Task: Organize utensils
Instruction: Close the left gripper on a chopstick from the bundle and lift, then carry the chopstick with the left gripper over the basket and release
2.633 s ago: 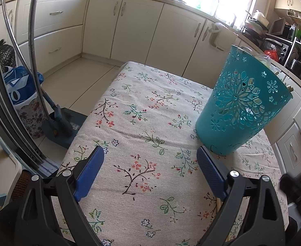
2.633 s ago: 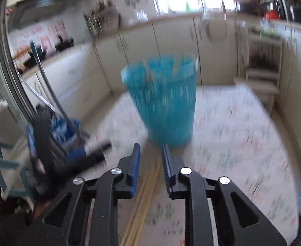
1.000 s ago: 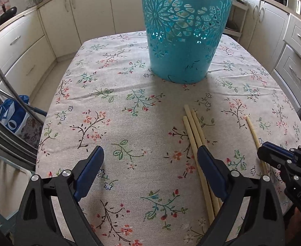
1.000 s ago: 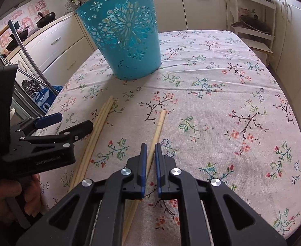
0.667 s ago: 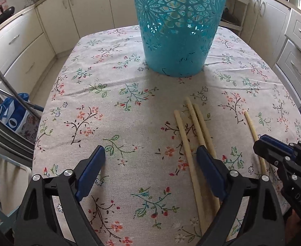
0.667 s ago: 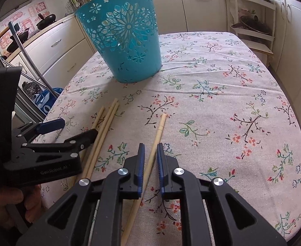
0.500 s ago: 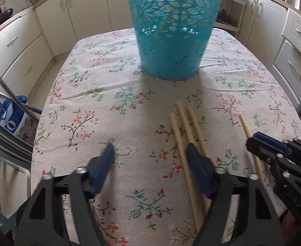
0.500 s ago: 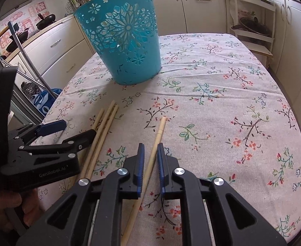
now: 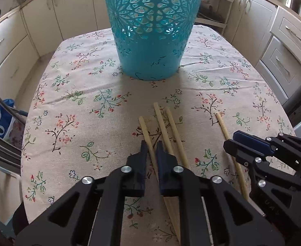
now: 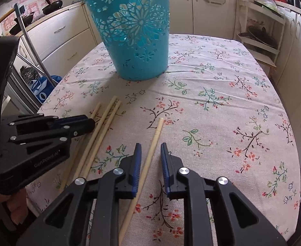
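Since half a second ago the left gripper [image 9: 152, 150] has closed from a wide opening down onto the leftmost chopstick [image 9: 145, 130] of the group of three, and the right gripper [image 10: 150, 155] has opened a little around the single chopstick [image 10: 155, 135], which it straddles without pressing. So the left jaws now stand narrow with the stick between the blue pads, apparently gripping it, while the right jaws stand partly open, with a gap on each side of the wood. All four chopsticks lie flat on the flowered tablecloth [image 9: 72, 106], near the person, and the teal basket [image 9: 150, 30] stands upright further back at the middle of the table, well apart from the stick tips. The step in hand is, I judge, to pick up one chopstick with each gripper and bring it to the basket. To do it well, the left hand should lift straight up, so that the two neighbouring sticks [image 9: 172, 131] just beside are not dragged along, and the right should close fully before rising, because a thin round stick rolls easily out of a loose grip. The left wrist view shows how close the left pads are to the neighbouring sticks, but it does not show the gap of the right jaws. The right wrist view shows this gap clearly, and also the open rim of the basket, which the left view cuts off at the top.
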Tool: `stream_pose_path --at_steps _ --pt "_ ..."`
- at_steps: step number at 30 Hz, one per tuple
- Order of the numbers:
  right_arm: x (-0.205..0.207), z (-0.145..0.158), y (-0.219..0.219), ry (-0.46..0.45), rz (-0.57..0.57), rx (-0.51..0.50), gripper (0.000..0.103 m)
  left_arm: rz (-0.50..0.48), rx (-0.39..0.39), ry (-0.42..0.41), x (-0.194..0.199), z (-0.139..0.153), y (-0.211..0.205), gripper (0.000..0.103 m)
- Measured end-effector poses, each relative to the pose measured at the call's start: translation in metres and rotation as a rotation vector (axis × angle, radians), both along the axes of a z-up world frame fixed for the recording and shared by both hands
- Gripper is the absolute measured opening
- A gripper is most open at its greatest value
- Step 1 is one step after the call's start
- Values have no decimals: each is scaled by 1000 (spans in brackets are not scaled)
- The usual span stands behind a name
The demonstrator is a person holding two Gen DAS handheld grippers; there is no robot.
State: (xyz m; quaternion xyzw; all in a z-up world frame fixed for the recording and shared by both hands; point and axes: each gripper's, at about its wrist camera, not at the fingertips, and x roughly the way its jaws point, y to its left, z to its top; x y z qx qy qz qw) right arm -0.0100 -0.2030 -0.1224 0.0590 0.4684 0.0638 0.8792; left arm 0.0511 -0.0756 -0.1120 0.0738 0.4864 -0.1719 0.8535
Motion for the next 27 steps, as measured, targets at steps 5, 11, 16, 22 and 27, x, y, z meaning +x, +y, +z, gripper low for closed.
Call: stream_pose_path --at_steps 5,11,16,22,27 --pt "-3 -5 -17 -16 -45 100 7 2 -113 -71 -8 25 14 5" --pt "-8 -5 -15 -63 -54 93 6 28 -291 -268 -10 101 43 5" --pt "-10 -5 -13 -81 -54 84 6 27 -383 -413 7 161 49 5" --pt "-12 -7 -16 -93 -58 109 6 33 -440 -540 44 208 37 5" --pt "-12 -7 -19 -94 -61 137 6 63 -477 -624 79 237 21 5"
